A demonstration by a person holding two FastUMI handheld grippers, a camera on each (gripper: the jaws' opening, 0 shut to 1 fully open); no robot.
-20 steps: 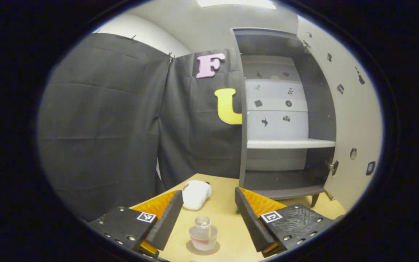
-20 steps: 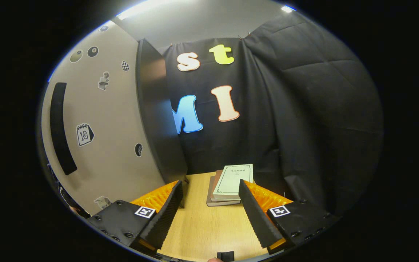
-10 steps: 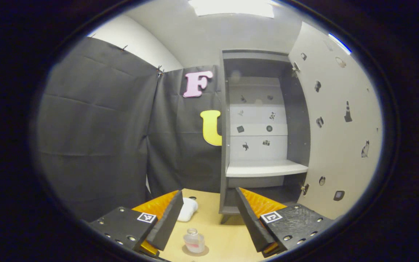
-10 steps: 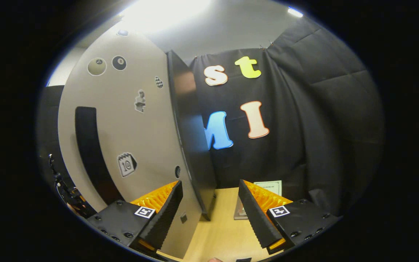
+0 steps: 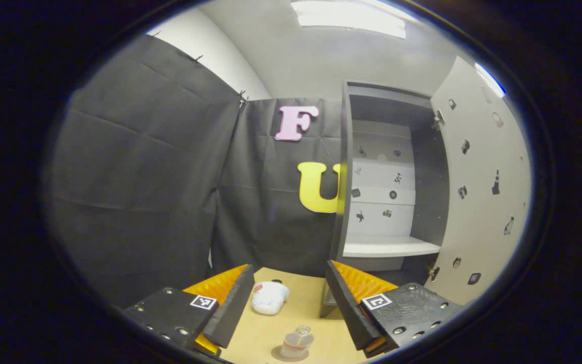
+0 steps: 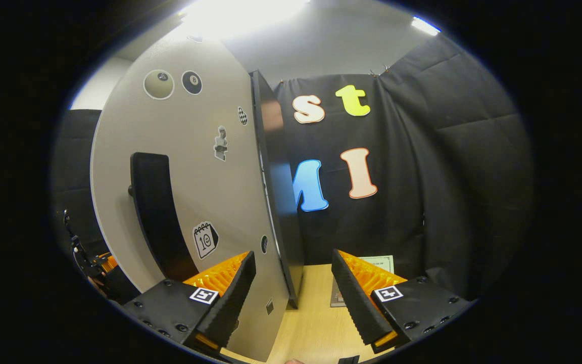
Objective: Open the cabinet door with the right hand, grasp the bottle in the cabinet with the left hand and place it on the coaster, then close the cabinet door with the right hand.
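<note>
Two handheld grippers, alike in build. Left gripper point(image 5: 287, 303): two long wedge-shaped fingers point(image 5: 230, 311) with serrated inner faces, backed by ribbed plastic panels, mounted on flat matte blocks studded with small round screws. A small square black-and-white marker tag point(image 5: 203, 302) glued atop each block. Right gripper point(image 6: 293, 298): same wedge fingers point(image 6: 356, 306), saw-toothed edges, ribbed backing, screw-dotted blocks, one square marker tag point(image 6: 388, 292) per side.

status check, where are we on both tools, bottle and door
Left tool open, empty. Right tool open, the cabinet door edge between its fingers. Bottle sits on coaster. Door not closed.
</note>
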